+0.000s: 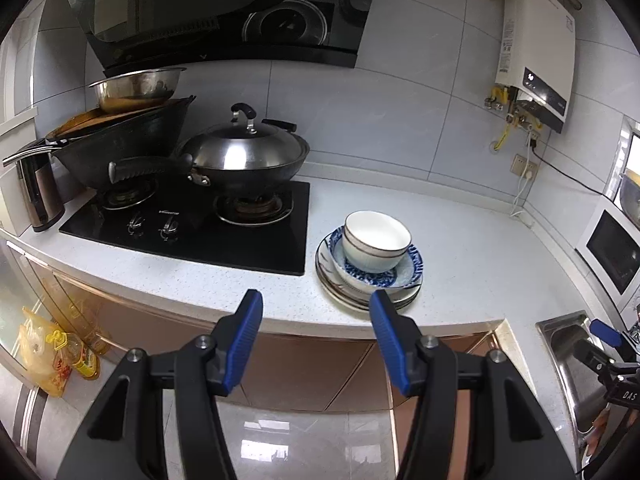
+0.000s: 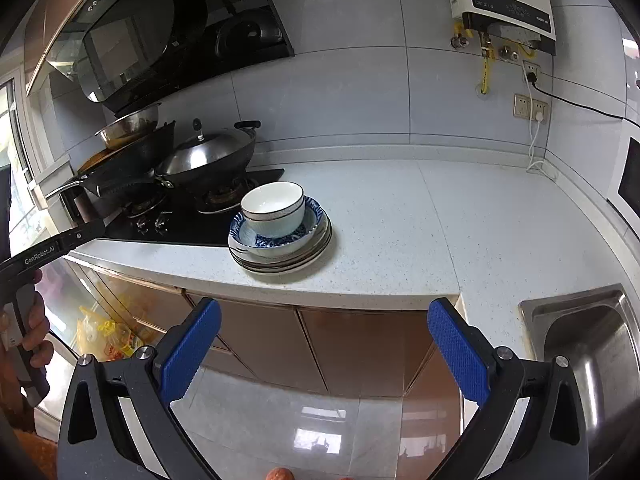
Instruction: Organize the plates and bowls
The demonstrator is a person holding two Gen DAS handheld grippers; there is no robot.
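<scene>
The stack of crockery sits on the white speckled surface point(image 1: 472, 248), just right of the black gas hob point(image 1: 188, 228) and near the front edge. It is built from several flat plates point(image 1: 340, 296) at the bottom, a blue-patterned bowl point(image 1: 404, 276) on them, and a white bowl point(image 1: 376, 240) nested upright in that. The stack is round, so it has no long axis; the approach turns only on direction and height.

Your left gripper point(image 1: 316, 306) has its fingers moderately wide and empty, held out in front of the cabinet doors. The stack lies just ahead of it and slightly right, the right finger overlapping the plate rims in this view; whether it touches them cannot be told, and it looks short of them.

Your right gripper point(image 2: 324, 316) has its fingers wide and empty, also off the front edge. From it, the stack lies ahead and to the left, further off. The left hand is judged the nearer.

No item is lifted yet; the stack already looks ordered by size, so the work may be nearly complete or the stack is due to be moved.

Surroundings: a lidded wok point(image 1: 244, 156) on the near burner, a second dark wok point(image 1: 120, 140) carrying a steel basin point(image 1: 136, 88), a range hood, a wall water heater point(image 1: 536, 60), and a steel sink point(image 2: 592, 344) to the right.
</scene>
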